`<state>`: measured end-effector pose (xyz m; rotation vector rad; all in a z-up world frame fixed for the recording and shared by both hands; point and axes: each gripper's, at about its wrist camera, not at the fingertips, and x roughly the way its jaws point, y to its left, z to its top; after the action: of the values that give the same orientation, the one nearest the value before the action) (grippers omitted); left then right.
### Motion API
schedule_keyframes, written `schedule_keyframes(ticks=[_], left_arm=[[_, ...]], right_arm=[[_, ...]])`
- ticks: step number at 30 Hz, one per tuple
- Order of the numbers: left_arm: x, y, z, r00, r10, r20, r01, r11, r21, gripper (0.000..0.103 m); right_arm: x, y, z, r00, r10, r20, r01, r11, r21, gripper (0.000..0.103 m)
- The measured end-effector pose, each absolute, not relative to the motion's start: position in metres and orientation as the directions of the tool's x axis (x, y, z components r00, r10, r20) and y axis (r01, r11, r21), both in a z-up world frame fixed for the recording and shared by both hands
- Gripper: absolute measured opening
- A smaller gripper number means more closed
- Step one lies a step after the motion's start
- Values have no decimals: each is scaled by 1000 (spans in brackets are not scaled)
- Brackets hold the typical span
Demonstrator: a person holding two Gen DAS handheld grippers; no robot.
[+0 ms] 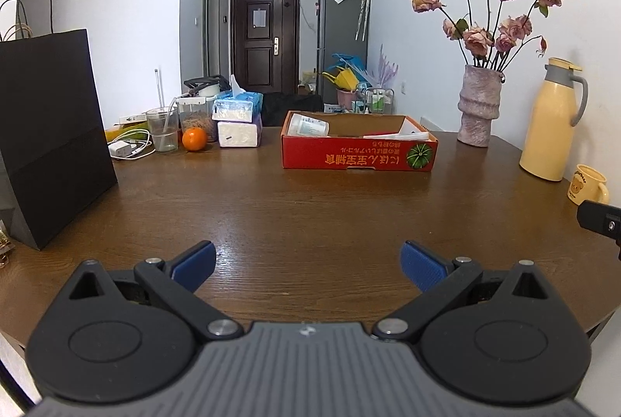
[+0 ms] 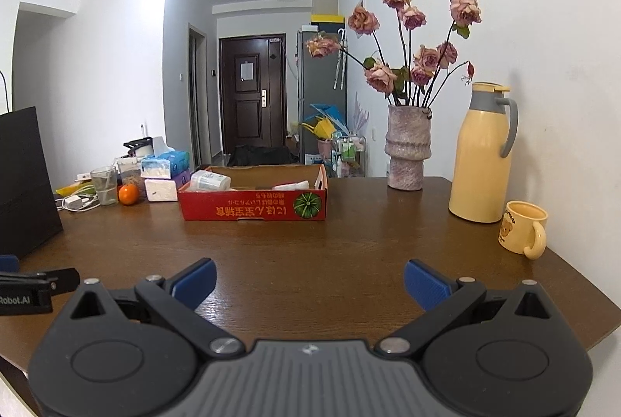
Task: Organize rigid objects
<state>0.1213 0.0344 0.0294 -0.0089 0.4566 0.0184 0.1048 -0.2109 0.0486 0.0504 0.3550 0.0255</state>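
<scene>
A red cardboard box [image 1: 359,153] sits at the far middle of the brown table [image 1: 291,215], with a white bottle [image 1: 308,126] and white packets inside; it also shows in the right wrist view [image 2: 254,209]. My left gripper [image 1: 308,263] is open and empty, low over the table's near side. My right gripper [image 2: 309,283] is open and empty, beside it to the right. A yellow mug [image 2: 524,232] stands right of the right gripper. An orange [image 1: 194,139] lies far left.
A black paper bag [image 1: 50,161] stands at the left. A vase of dried roses [image 1: 479,104] and a yellow thermos jug [image 1: 553,122] stand at the far right. Tissue packs [image 1: 237,122], a glass [image 1: 162,130] and a charger with cable [image 1: 126,147] crowd the far left.
</scene>
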Motion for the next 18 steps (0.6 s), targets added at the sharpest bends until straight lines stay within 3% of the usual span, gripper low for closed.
schedule_keyframes(ticks=[18], left_arm=[[117, 29, 32, 900, 1, -435, -1, 1000, 1, 103]], right_arm=[[99, -209, 52, 941, 34, -336, -19, 999, 48, 103]])
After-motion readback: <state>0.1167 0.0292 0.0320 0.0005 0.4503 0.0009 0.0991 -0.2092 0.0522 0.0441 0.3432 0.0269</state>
